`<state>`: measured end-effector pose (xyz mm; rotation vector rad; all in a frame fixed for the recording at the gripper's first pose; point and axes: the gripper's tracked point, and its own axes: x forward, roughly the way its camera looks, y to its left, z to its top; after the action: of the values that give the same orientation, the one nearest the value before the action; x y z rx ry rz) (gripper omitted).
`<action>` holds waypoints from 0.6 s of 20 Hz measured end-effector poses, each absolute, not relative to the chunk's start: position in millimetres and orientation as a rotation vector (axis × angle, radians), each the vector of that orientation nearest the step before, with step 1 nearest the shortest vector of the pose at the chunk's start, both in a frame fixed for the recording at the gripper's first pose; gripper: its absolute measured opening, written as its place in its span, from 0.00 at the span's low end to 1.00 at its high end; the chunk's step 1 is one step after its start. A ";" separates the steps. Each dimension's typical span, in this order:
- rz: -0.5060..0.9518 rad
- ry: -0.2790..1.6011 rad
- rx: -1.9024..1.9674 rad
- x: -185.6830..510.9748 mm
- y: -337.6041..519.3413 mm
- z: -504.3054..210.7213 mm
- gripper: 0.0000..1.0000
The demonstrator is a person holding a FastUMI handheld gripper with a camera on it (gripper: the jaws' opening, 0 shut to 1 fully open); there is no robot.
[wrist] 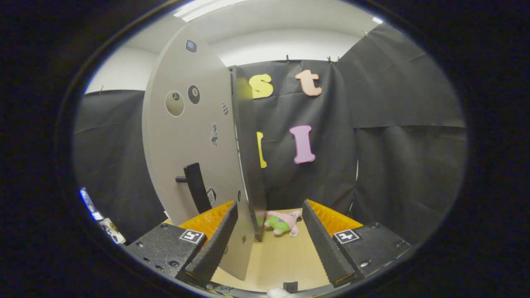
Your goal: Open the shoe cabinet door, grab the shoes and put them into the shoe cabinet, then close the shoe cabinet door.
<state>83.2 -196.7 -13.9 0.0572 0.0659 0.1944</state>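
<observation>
Grey panel: cabinet door (186, 136), swung open, its free edge running down between the gripper's (269, 236) fingers, nearer the left one.
Dark bar: door handle (197, 187) on the door's face, just above and beyond the left finger (215, 244); not gripped.
Cabinet body: dark edge (248, 145) behind the door; interior hidden, can't tell what's inside.
Fingers: spread wide apart, nothing pressed between; whether the left pad touches the door can't be told.
Wood floor (281, 260): pale, bare ahead of fingers.
Plush toy (285, 221): pink/green, lying on floor beyond fingertips, beside cabinet base.
Shoes: small pale pair (112, 231) off to the left, well apart from fingers; blurred.
Step (est.): door-opening about done.
Next (est.): turn left to shoes, centre one between fingers, close, carry into cabinet.
</observation>
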 end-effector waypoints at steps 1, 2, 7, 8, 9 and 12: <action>0.220 0.071 0.055 87.7 -190.8 -13.9 0.99; 0.244 0.077 0.049 93.1 -184.9 -15.1 0.99; 0.327 0.077 0.022 98.3 -156.7 -12.1 0.97; 0.333 0.077 0.004 97.2 -152.4 -11.6 0.96; 0.332 0.081 -0.010 96.1 -147.6 -11.7 0.96; 0.311 0.089 -0.035 92.1 -133.2 -13.3 0.95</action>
<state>92.1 -133.2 -13.3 -0.0350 0.0885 0.3107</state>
